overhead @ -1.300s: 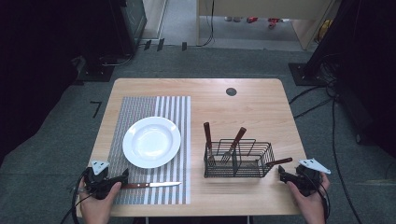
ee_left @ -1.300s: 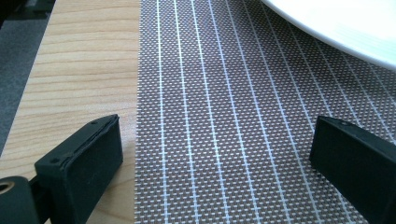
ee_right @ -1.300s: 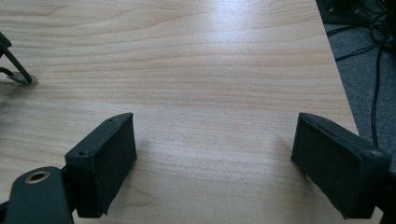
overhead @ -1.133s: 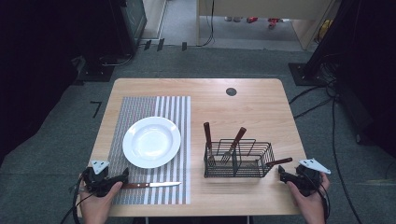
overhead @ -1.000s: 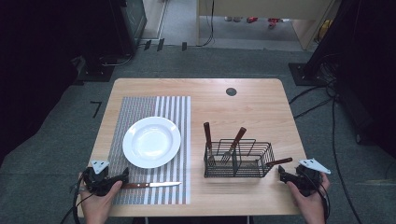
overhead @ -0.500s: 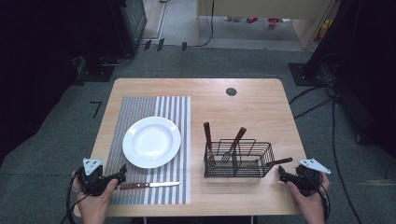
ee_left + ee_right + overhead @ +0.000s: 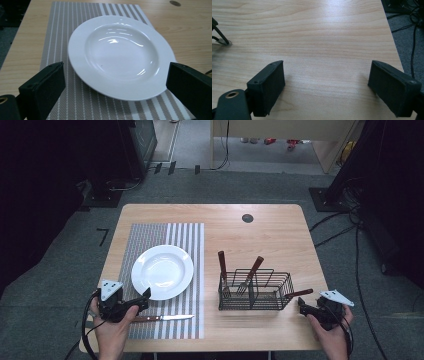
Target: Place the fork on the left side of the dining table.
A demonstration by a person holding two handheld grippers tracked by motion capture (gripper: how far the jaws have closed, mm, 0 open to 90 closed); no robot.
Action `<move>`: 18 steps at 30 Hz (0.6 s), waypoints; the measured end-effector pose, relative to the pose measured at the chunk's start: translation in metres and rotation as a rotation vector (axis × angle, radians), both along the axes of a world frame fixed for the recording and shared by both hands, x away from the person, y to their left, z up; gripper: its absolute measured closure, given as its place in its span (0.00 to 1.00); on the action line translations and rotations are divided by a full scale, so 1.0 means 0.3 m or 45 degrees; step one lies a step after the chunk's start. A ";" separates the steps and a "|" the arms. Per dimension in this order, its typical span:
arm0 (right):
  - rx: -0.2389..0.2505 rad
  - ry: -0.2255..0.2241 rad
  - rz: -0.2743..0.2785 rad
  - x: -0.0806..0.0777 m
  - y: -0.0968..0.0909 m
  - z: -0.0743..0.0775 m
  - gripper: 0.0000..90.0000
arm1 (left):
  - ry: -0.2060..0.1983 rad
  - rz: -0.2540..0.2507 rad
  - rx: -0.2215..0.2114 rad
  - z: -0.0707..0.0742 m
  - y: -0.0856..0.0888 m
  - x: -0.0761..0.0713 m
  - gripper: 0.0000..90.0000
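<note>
Jaws of left gripper (image 7: 142, 299) have swung from knife (image 7: 162, 318) toward plate (image 7: 162, 271).

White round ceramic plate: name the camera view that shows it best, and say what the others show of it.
The left gripper view shows the white round ceramic plate best: close, between the open left tool jaws, its rim and bowl plain. The high view shows the plate whole but small on the striped grey placemat. The right gripper view looks over bare wooden table.
</note>
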State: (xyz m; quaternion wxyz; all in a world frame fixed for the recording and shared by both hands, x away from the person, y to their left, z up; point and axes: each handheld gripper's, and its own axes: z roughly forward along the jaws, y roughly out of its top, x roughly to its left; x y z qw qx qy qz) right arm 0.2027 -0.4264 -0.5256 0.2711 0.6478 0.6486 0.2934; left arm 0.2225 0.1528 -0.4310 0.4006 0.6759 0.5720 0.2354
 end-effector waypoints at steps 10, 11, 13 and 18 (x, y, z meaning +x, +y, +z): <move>0.000 0.000 0.000 0.000 0.000 0.000 0.15 | -0.032 -0.078 -0.019 0.055 -0.087 0.020 0.03; 0.001 0.001 -0.001 0.000 0.000 0.000 0.15 | -0.035 -0.085 -0.026 0.057 -0.098 0.023 0.03; 0.001 0.001 -0.001 0.000 0.000 0.000 0.15 | -0.037 -0.120 -0.019 0.061 -0.121 0.028 0.03; 0.001 0.001 -0.001 0.000 0.000 0.000 0.15 | -0.036 -0.184 -0.007 0.074 -0.177 0.039 0.03</move>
